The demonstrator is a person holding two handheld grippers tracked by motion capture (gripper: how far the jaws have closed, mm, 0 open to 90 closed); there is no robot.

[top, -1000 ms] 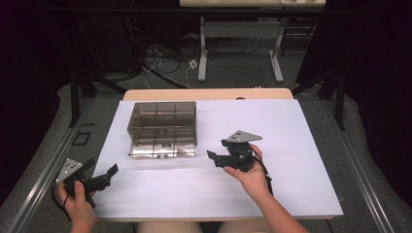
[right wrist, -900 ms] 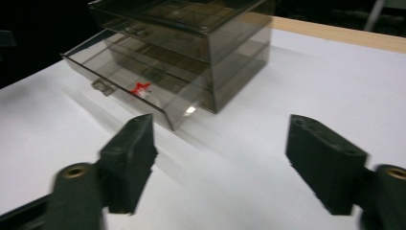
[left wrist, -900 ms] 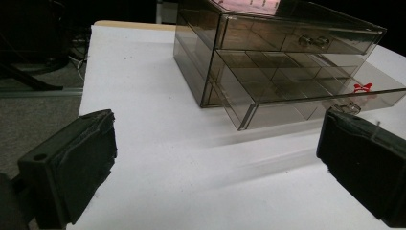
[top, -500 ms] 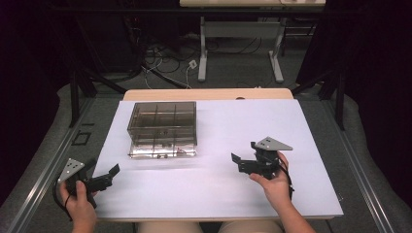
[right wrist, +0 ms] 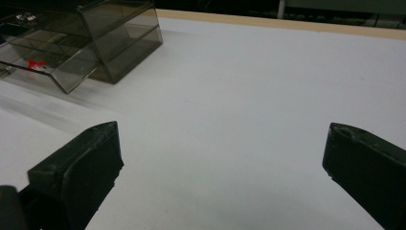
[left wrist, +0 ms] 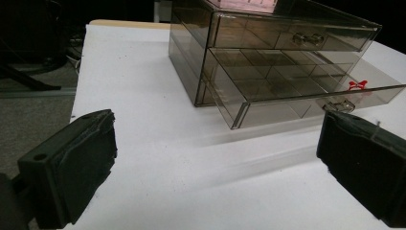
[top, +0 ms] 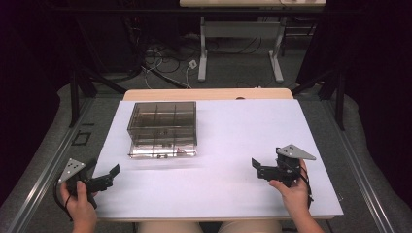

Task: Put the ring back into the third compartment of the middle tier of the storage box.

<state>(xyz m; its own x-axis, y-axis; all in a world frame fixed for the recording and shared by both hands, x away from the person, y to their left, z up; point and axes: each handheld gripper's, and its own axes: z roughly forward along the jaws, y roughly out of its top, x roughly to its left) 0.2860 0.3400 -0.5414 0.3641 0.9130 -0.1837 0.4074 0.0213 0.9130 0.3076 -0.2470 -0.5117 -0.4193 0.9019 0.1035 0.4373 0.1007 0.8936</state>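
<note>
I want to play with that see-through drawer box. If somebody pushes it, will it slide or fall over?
The smoky plastic drawer box would probably slide, not tip: it sits low and wide on the smooth white table. It looks nearly empty, so likely light. Its lower drawer sticks out and might slide further.

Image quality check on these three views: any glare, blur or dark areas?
High view: sheet evenly lit, surroundings nearly black, soft overall. Left gripper view: smoky drawer box sharp, near tongs soft, pale streak under the pulled-out drawer. Right gripper view: box slightly soft, faint shadow on the sheet.
</note>
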